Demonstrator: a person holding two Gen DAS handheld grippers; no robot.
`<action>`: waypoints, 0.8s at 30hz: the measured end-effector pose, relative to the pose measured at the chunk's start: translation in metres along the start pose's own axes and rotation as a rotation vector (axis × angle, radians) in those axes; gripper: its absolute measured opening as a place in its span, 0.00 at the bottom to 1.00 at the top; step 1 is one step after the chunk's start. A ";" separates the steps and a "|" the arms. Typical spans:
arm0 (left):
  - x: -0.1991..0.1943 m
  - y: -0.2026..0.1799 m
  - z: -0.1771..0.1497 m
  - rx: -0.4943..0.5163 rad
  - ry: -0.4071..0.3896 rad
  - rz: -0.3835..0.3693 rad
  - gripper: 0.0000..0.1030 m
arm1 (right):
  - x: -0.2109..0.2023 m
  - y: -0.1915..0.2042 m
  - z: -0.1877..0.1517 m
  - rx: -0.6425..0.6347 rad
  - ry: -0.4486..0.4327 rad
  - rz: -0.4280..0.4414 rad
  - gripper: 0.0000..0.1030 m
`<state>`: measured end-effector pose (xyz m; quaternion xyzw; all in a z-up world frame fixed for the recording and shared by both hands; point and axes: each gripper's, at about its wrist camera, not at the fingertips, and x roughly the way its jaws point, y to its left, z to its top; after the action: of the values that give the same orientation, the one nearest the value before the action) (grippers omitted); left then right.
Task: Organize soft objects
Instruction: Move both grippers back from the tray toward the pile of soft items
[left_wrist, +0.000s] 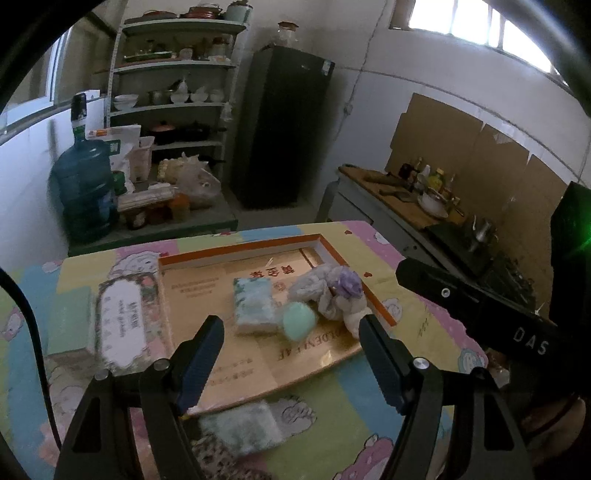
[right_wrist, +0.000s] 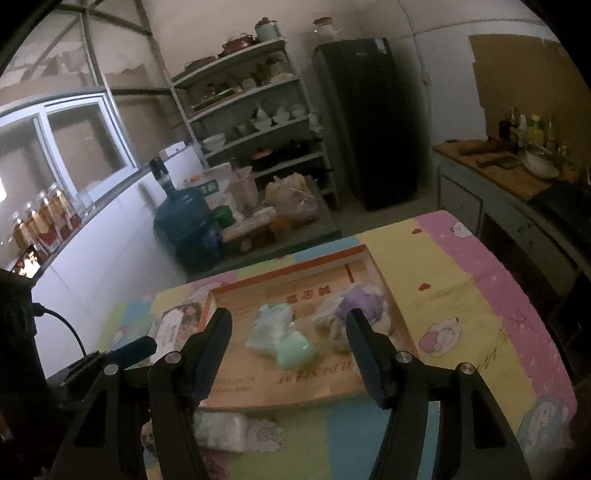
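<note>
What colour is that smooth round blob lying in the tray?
Mint green. The blob shows best in the left wrist view, lying in the tray.

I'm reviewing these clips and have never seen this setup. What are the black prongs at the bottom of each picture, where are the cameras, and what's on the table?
Each picture comes from a fisheye camera on a handheld two-finger gripper. The left gripper and right gripper are both open and empty. On the cartoon-print tablecloth lies a shallow orange-rimmed cardboard tray holding a pale blue fluffy pad, a mint green soft lump and a purple-and-white plush toy. Another fluffy pale pad lies outside, near the grippers.
</note>
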<state>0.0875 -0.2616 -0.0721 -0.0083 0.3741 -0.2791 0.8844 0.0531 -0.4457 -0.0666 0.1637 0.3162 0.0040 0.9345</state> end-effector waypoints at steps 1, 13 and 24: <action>-0.004 0.003 -0.002 -0.002 -0.002 0.001 0.73 | -0.002 0.005 -0.002 -0.002 -0.001 0.001 0.64; -0.065 0.055 -0.029 -0.046 -0.039 0.043 0.73 | -0.025 0.067 -0.032 -0.041 0.000 0.010 0.64; -0.107 0.103 -0.054 -0.078 -0.052 0.070 0.73 | -0.036 0.117 -0.060 -0.067 -0.006 0.016 0.64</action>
<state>0.0422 -0.1106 -0.0638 -0.0370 0.3615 -0.2331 0.9020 -0.0001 -0.3213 -0.0536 0.1350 0.3117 0.0217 0.9403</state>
